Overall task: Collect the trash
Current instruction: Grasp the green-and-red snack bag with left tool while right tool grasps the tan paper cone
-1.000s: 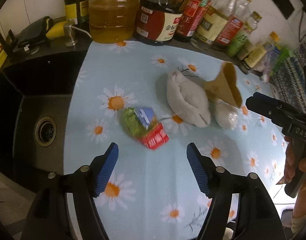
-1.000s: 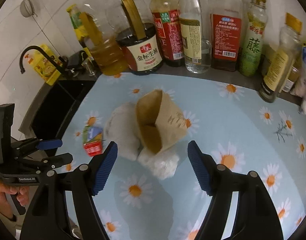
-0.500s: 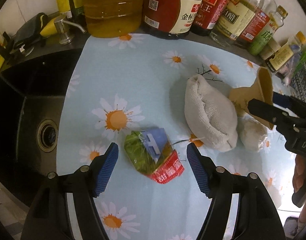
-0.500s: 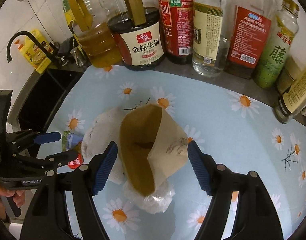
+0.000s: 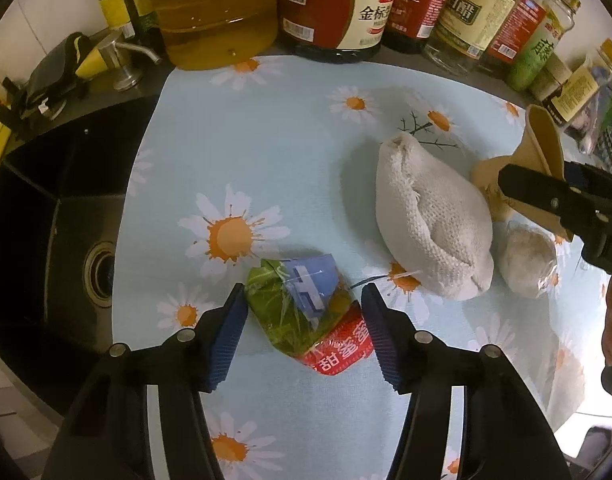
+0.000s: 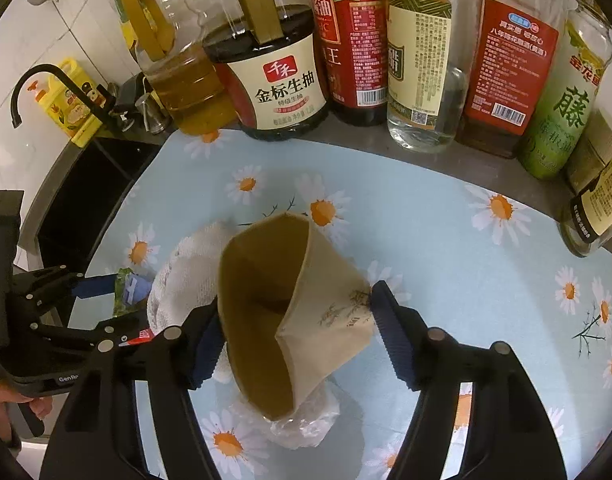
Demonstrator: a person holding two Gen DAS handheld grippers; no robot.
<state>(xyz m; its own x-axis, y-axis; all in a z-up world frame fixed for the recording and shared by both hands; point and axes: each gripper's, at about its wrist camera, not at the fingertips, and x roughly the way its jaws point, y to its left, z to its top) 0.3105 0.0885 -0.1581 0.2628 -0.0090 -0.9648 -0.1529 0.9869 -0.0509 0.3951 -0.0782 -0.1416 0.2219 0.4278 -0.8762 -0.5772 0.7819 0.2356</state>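
Note:
A crumpled green, blue and red snack wrapper (image 5: 310, 312) lies on the daisy-print cloth (image 5: 265, 152). My left gripper (image 5: 301, 328) is open with its blue pads on either side of the wrapper, not clamped. A brown paper bag (image 6: 289, 316) stands open-mouthed between the pads of my right gripper (image 6: 293, 332), which is open around it; the right pad touches the bag's side. A white cloth bundle (image 5: 430, 220) lies between wrapper and bag. A crumpled clear plastic wad (image 6: 301, 420) lies under the bag; it also shows in the left wrist view (image 5: 526, 260).
A row of oil, soy sauce and vinegar bottles (image 6: 281, 80) lines the back wall. A black sink (image 5: 45, 232) with a drain lies left of the cloth, with a black faucet (image 6: 29, 84) and yellow dish soap bottle (image 6: 71, 100) behind it.
Both grippers have moved forward and down. The left pads now flank the wrapper and have narrowed. The right pads now flank the paper bag.

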